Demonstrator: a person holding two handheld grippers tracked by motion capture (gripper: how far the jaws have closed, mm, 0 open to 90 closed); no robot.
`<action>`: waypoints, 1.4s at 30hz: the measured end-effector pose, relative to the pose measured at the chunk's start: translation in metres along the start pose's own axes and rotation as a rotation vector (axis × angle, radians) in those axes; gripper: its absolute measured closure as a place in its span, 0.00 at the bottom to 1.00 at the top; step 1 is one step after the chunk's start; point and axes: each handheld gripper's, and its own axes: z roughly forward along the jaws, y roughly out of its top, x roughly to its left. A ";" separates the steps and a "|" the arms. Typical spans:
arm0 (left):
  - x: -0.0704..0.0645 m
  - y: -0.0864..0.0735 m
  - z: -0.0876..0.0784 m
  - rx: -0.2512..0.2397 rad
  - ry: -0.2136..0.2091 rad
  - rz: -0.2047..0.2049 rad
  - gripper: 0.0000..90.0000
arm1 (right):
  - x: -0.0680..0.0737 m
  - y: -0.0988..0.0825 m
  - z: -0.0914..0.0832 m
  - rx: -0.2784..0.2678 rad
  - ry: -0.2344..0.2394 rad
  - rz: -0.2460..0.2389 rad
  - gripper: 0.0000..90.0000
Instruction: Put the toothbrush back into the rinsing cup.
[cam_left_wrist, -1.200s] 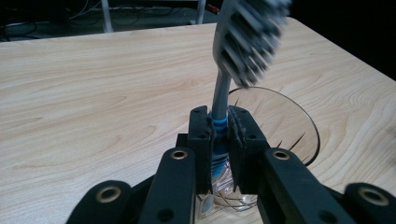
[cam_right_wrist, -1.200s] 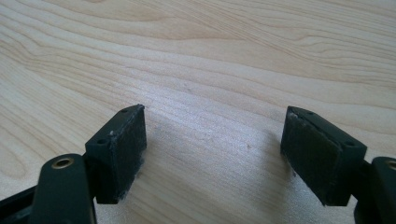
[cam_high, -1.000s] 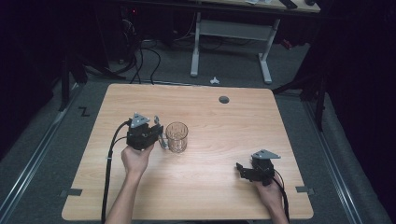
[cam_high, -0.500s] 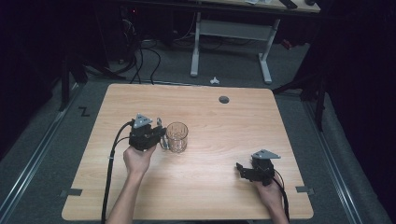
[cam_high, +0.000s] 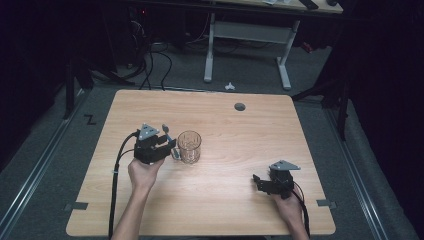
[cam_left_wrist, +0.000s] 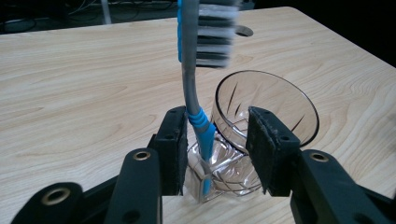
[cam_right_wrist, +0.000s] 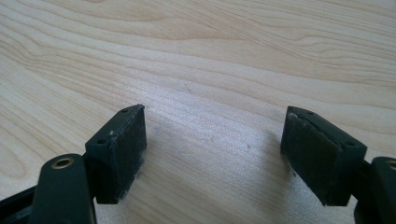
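Now my left tongs (cam_left_wrist: 215, 149) have just been opening, loosening the toothbrush (cam_left_wrist: 194, 93) beside the glass (cam_left_wrist: 275, 107); it may topple outside. Right tongs (cam_right_wrist: 212, 154) are idling open, well right of the glass.

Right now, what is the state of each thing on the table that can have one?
Left gripper: jaws just opened, no longer clamping the toothbrush.
Toothbrush: upright, bristles on top, leaning on the left jaw, outside the glass.
Glass: upright, empty.
Right gripper: open, nothing between its jaws, low over the table.
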 end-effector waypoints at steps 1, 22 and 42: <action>0.000 -0.001 -0.001 -0.002 0.003 0.001 0.64 | 0.000 0.000 0.000 0.000 0.000 0.000 0.25; 0.007 -0.009 -0.030 -0.035 0.035 -0.011 0.56 | 0.000 0.000 0.000 0.001 0.000 0.001 0.25; 0.013 -0.016 -0.048 -0.050 0.051 -0.032 0.55 | 0.000 0.000 0.000 0.000 -0.001 0.000 0.25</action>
